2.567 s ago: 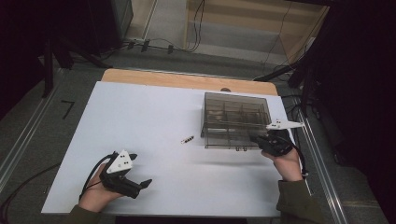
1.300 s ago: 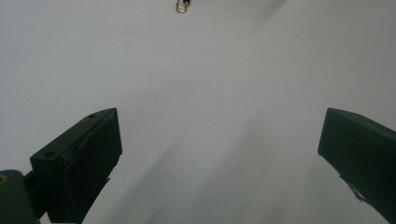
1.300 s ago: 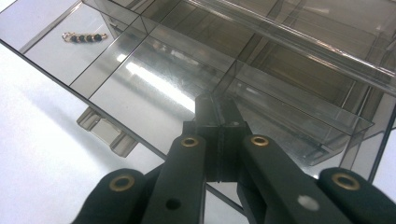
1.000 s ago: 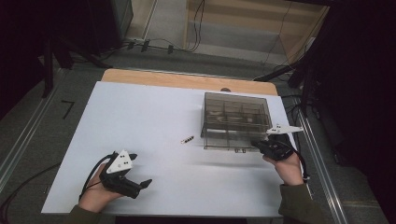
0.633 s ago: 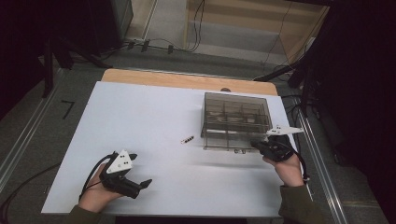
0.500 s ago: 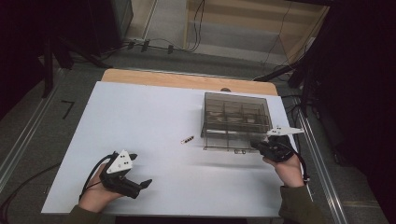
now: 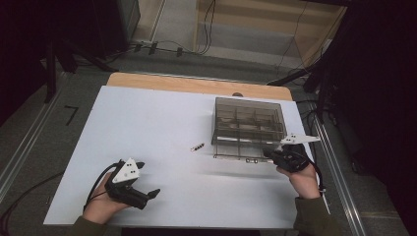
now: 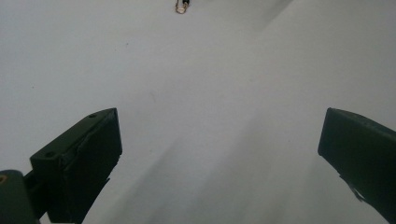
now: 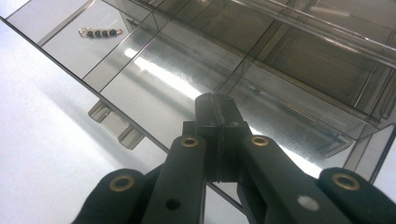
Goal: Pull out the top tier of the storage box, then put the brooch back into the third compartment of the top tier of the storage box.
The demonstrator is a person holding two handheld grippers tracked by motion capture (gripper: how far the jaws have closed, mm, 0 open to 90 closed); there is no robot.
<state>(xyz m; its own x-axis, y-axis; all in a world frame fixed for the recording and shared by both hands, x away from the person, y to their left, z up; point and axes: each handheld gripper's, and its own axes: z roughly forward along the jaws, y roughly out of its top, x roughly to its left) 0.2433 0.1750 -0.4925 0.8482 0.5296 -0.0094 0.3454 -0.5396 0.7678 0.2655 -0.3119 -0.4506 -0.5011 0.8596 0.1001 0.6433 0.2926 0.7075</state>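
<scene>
A smoky clear compartment box (image 7: 249, 127) stands at the table's right. My right gripper (image 7: 269, 153) is shut, and its joined tips rest at the box's near right corner. In the right gripper view the shut jaws lie over the box's clear panel (image 9: 154, 70), with a latch tab (image 9: 114, 123) to their left. A small beaded piece (image 7: 197, 146) lies on the white table left of the box. A beaded piece (image 9: 100, 32) shows through the panel; whether it is inside I cannot tell. My left gripper (image 7: 150, 195) rests open near the front left, nothing between its jaws (image 8: 219, 130); the beaded piece (image 8: 182, 5) lies far ahead.
The white table top (image 7: 147, 123) spreads wide between the two hands. A wooden strip (image 7: 196, 84) runs along its far edge. Cables (image 7: 162, 46) lie on the floor beyond. A metal rail (image 7: 339, 177) borders the table's right side.
The right gripper has drawn slightly toward the near side of the box since the oldest frame, then stayed still. The left gripper has not moved.
</scene>
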